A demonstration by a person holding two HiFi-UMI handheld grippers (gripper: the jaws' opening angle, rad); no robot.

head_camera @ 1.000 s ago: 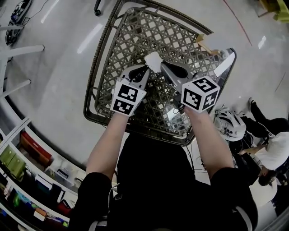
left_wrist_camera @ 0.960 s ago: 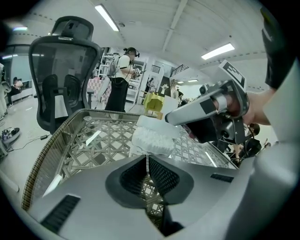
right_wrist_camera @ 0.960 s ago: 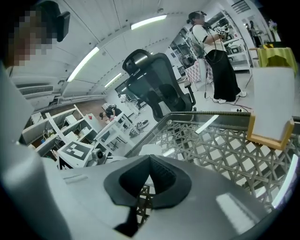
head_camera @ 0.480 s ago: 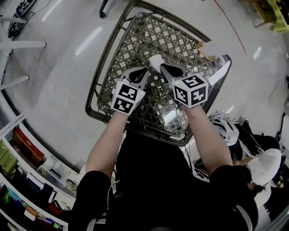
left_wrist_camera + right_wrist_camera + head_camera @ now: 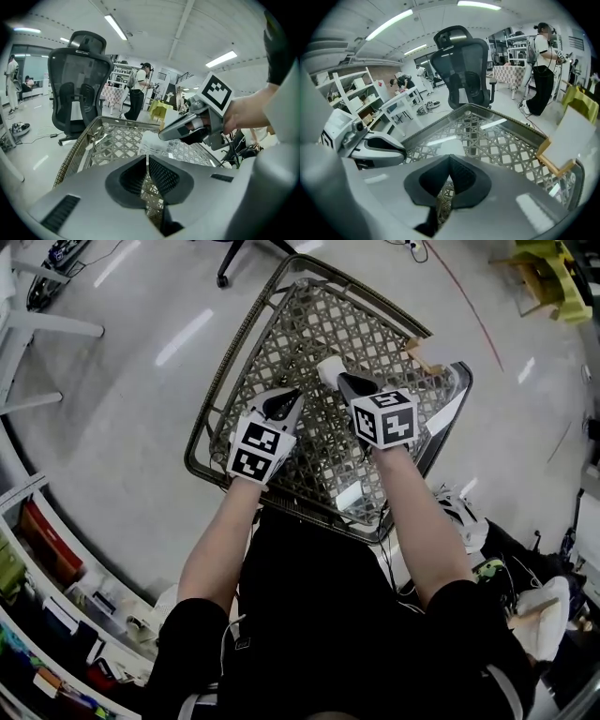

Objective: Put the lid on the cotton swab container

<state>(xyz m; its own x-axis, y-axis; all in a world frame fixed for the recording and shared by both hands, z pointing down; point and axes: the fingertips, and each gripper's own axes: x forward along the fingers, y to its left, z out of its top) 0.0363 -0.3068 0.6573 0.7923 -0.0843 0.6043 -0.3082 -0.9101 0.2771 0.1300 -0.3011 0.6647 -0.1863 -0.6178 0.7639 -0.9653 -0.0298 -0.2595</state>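
**A:** How will the whitish translucent plastic cotton swab tub handle?

**B:** Light and thin-walled, I'd judge. The sides look smooth, so it could slip, or buckle under a hard squeeze. Take it low across two opposite walls, gently, just to steady it. Any lid gets pressed on from above.

**A:** Which way does it point?

**B:** It stands upright, top to the ceiling. It looks squat, so I can't call a long axis. I can't pick out a separate lid, nor tell whether one is already on.

**A:** And where is it?

**B:** On the glass-topped woven lattice counter, about the middle, toward the far edge. The right tongs hang just beside its near side, clenched on nothing. Whether they touch it I can't tell. The left tongs sit near, toward the left edge, also clenched and empty. A wood-framed white board lies at the far right corner, well apart.
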